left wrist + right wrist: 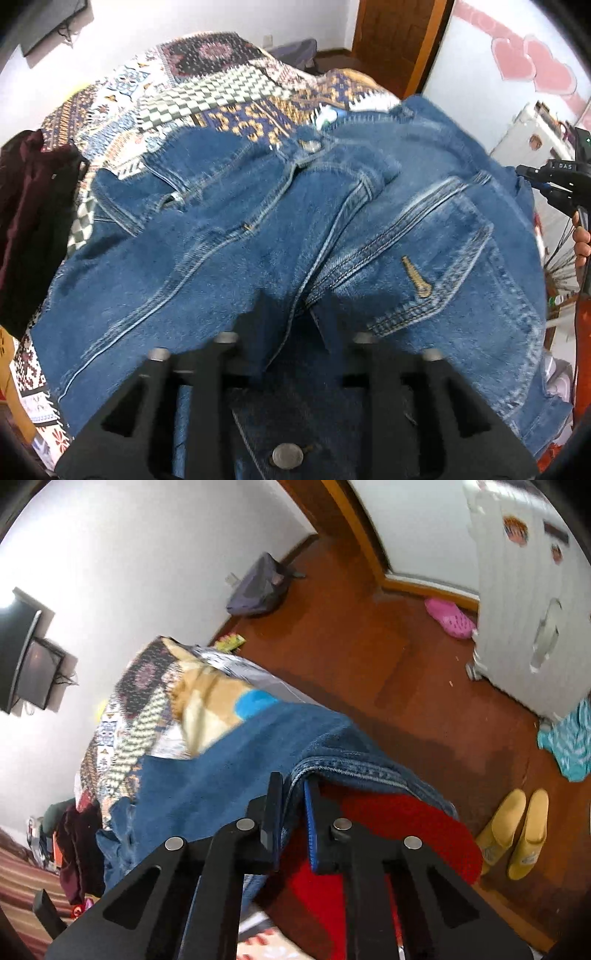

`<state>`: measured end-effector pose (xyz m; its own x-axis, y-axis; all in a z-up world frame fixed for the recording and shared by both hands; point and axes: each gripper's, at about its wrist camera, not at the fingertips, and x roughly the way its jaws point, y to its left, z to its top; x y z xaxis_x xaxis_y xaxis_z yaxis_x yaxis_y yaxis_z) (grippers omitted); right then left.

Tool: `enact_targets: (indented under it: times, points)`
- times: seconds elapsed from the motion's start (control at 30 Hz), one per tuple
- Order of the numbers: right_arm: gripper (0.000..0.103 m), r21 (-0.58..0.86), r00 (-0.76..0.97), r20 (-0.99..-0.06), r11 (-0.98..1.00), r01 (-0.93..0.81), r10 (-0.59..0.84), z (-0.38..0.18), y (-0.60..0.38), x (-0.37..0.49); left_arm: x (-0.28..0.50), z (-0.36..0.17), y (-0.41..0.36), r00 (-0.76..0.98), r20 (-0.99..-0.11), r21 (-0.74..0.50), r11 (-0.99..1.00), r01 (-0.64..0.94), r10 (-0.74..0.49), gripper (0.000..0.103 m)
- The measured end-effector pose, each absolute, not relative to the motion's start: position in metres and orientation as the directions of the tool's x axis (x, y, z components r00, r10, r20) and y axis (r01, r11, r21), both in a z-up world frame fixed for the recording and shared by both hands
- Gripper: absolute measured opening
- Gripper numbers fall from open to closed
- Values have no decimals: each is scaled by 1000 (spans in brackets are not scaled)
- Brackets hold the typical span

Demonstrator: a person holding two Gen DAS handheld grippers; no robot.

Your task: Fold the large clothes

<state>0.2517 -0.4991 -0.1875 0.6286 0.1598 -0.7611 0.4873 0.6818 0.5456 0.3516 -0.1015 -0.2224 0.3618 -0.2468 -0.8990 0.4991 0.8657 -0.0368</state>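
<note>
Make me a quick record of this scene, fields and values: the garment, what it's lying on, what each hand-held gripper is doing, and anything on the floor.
garment: blue denim jacket, spread out and rumpled
surface: bed with patterned blanket
left hand-held gripper: closed on a fold of denim near the jacket's middle
right hand-held gripper: clamped on a denim edge at the bedside
other clothing: dark maroon garment at the bed's left edge
floor: yellow slippers, pink clog, teal cloth
</note>
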Motion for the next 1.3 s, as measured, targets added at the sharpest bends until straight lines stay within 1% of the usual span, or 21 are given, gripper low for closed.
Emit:
enact_targets:
  times: [0.07,0.17,0.3,0.4,0.47,0.53,0.6,0.7,0.8,0.9,1.0,1.1,1.13,1.2,1.27,1.3]
  points:
    - [7,558,659,-734,699,447,164,-169,-492,256,347,-211,-92,411,-878,-23,879,476,-245,65]
    - [7,575,701,-689,728,374,184,-141,-477,265,345,-193,-73,475,-850,-7,907,422,-227,67]
    - [7,574,742,-631,779,252,225,-102,-443,279,344,-166,-37,538,-811,-51,943,330,-232,69]
    - [6,571,754,-589,810,133,292,-77,-405,289,339,-146,-9,604,-770,-57,965,256,-206,73]
    - [6,560,743,-576,827,53,342,-67,-376,294,334,-137,4,638,-748,-44,972,231,-185,74]
    - [6,549,713,-568,835,-44,411,-63,-339,298,326,-128,17,670,-723,-35,978,206,-167,78]
    - [6,537,677,-579,837,-103,455,-68,-311,300,317,-121,30,697,-698,-46,982,185,-165,86]
    - [6,530,590,-621,831,-167,515,-92,-274,304,306,-117,45,715,-681,-58,985,162,-157,90]
    - [6,493,514,-690,851,-182,510,-122,-245,306,300,-122,55,714,-684,-63,988,142,-147,92]
    - [6,497,425,-738,848,-183,524,-151,-229,305,297,-133,61,699,-701,-78,989,124,-142,92]
    - [7,443,434,-767,880,-174,472,-153,-228,296,294,-143,65,678,-721,-99,989,108,-146,92]
    - [7,427,462,-758,886,-183,461,-136,-237,289,292,-149,68,668,-730,-116,989,90,-146,92]
    - [8,433,478,-746,883,-180,463,-129,-244,286,291,-150,69,667,-730,-120,989,86,-146,92]
    - [21,428,526,-727,890,-157,442,-112,-257,281,292,-150,68,667,-730,-132,988,81,-152,92]
    - [54,424,583,-701,897,-122,411,-99,-274,277,292,-149,67,668,-728,-136,988,79,-153,92]
    - [60,422,622,-683,902,-91,383,-93,-287,275,293,-148,65,672,-725,-134,988,78,-151,92]
